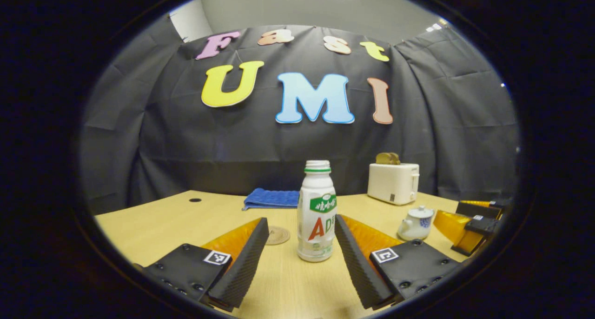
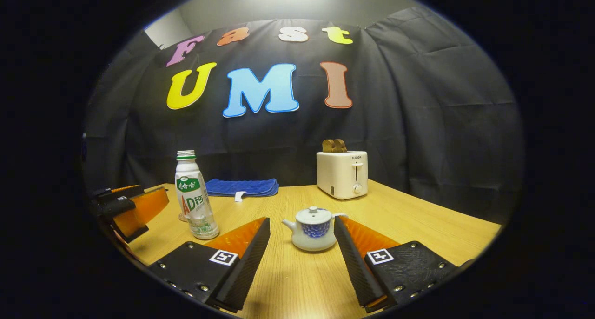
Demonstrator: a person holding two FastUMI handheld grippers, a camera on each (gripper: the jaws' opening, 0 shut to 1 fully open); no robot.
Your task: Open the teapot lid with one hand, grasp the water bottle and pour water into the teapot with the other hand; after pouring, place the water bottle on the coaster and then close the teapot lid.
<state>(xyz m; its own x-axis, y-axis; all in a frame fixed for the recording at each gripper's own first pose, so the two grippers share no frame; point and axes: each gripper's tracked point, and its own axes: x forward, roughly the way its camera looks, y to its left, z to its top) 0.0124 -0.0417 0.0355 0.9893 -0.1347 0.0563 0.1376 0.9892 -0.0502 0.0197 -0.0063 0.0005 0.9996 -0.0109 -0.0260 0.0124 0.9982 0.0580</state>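
A white water bottle (image 1: 316, 212) with a green label stands upright on the wooden table (image 1: 153, 226), straight ahead of my left gripper (image 1: 301, 218). That gripper is open, a finger on each side of the bottle, neither touching it. A round woven coaster (image 1: 278, 235) lies just left of and behind the bottle. The small white-and-blue teapot (image 2: 314, 229) sits with its lid (image 2: 313, 214) on, in front of my open right gripper (image 2: 301, 219), untouched. The teapot (image 1: 415, 223) and the right gripper (image 1: 469, 226) also appear in the left gripper view. The bottle (image 2: 195, 198) and left gripper (image 2: 128, 209) appear in the right gripper view.
A white toaster (image 2: 342, 174) with toast in it stands at the back right. A folded blue cloth (image 2: 241, 187) lies against the back wall. A small dark hole (image 1: 195, 200) marks the table's far left. The table's right edge (image 2: 465, 216) runs diagonally.
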